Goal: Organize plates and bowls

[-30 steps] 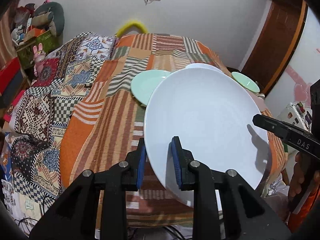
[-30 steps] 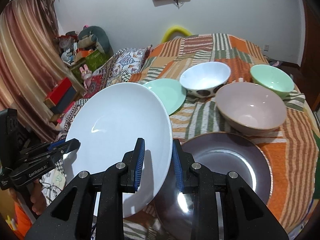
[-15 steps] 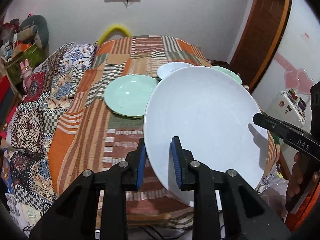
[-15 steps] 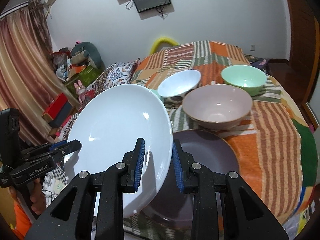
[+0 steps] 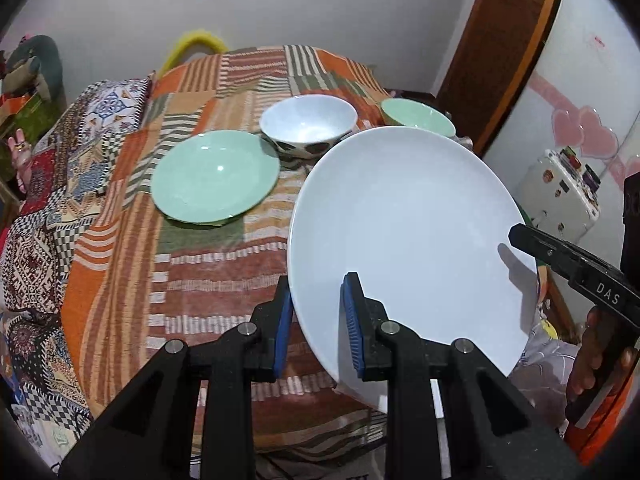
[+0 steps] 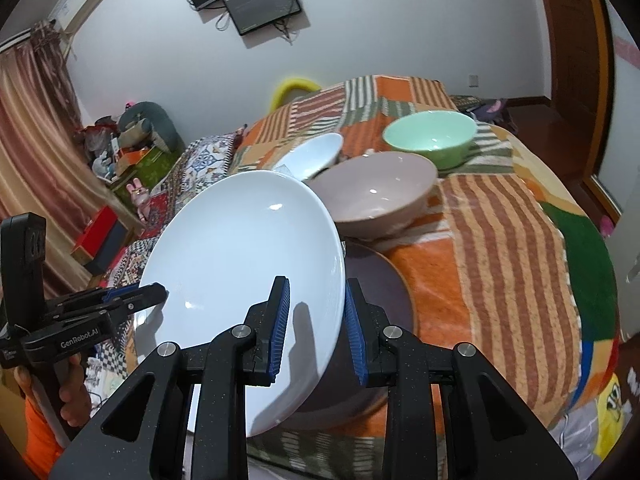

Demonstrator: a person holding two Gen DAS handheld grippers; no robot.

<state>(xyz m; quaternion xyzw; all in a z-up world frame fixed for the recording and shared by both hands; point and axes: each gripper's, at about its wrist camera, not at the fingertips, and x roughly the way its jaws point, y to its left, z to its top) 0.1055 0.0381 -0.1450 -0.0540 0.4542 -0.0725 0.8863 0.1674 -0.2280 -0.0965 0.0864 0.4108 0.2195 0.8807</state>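
Striped patchwork table [image 5: 120, 272] spreading ahead of my grippers, white plate [image 5: 400, 240] tilted above it, my left gripper [image 5: 316, 320] and right gripper [image 6: 316, 320] each pinching opposite rims, green plate [image 5: 216, 176] beyond my left gripper.

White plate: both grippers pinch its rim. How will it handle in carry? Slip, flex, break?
The white plate looks glazed and glossy, so it may slip in the left gripper and right gripper. Probably rigid ceramic: no flex, breakable if dropped. Held tilted by opposite rim edges, it could pivot.
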